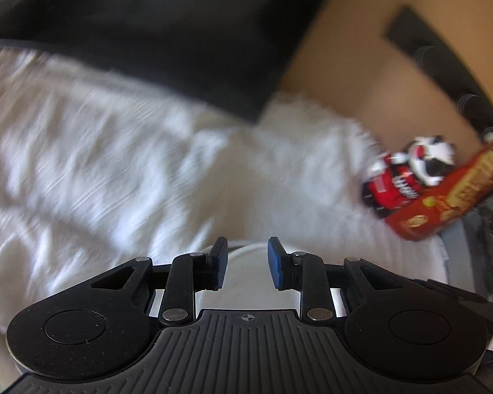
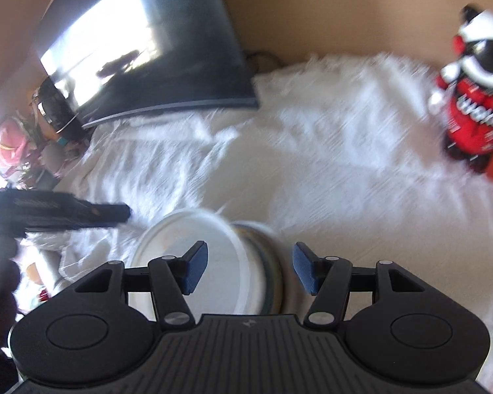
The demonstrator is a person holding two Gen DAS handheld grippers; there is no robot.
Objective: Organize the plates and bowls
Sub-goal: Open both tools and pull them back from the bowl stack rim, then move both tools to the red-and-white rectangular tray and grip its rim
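A white bowl (image 2: 187,236) sits on top of a stack of dishes with coloured rims (image 2: 272,262), all on a rumpled white cloth (image 2: 312,164). My right gripper (image 2: 250,271) hovers over the stack, open. Its left pad is above the bowl's inside and its right pad is just outside the stack, touching nothing. My left gripper (image 1: 247,262) has its jaws apart, and a white dish (image 1: 246,292) shows below and between them without being pressed. In the right wrist view the left gripper (image 2: 126,213) comes in from the left, its tip just short of the bowl's rim.
A dark curved screen (image 2: 148,49) leans at the back of the cloth. A red, white and black toy figure (image 2: 470,108) and a red box (image 1: 443,203) stand at the right. Mixed clutter (image 2: 16,141) lies at the far left, against a tan wall.
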